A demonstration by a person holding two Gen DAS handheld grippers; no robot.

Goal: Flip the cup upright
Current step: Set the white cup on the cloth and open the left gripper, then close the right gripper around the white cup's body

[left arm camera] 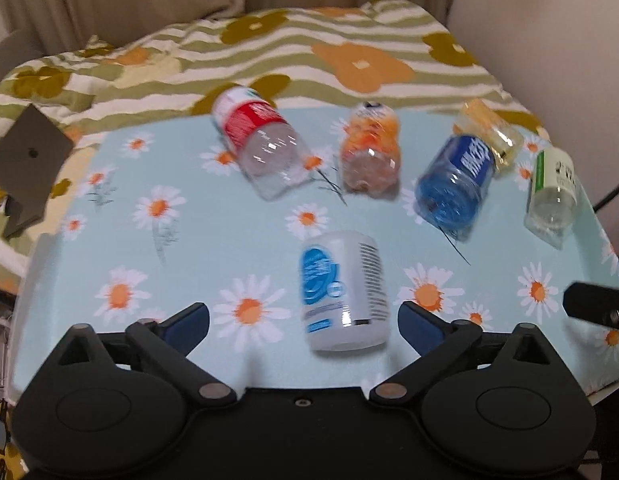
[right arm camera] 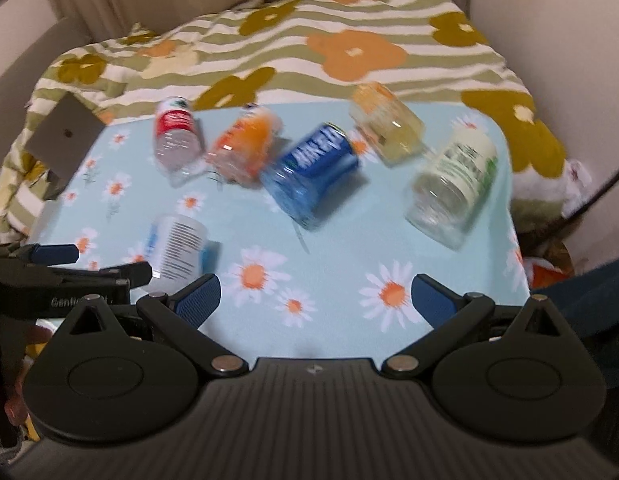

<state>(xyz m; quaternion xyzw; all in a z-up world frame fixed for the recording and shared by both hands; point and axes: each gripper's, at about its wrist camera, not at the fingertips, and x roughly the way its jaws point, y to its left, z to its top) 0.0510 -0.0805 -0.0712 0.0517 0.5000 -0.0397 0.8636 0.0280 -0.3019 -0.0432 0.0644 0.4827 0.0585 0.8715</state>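
— Daisy-print tablecloth [left arm camera: 213, 248] over a small table, with a striped flowery blanket [left arm camera: 349, 32] behind. And the cup?

— White cup [left arm camera: 343, 292] with a blue label, down on its side near the front edge. Lying lengthwise between the wide-spread fingers of the left gripper [left arm camera: 305, 314], seemingly touching neither.

— Handling?

— Probably light, thin plastic. Stiff enough to lift, but likely to dent under a hard squeeze. Smooth and round, so apt to roll or slip on the cloth.

— Where to take hold?

— Across the middle of the body, on the label, pads on opposite sides. Mouth end: too blurred to tell.

— Right gripper [right arm camera: 315, 288]?

— Also spread wide, holding nothing, over bare cloth to the right of the white cup.

— Farther out?

— Five more tipped cups toward the back: red-labelled cup [left arm camera: 261, 144], orange cup [left arm camera: 369, 156], blue cup [left arm camera: 453, 184], yellowish cup [left arm camera: 489, 132] just behind the blue, green-labelled cup [left arm camera: 553, 192] at the far right. All well apart from the white one.
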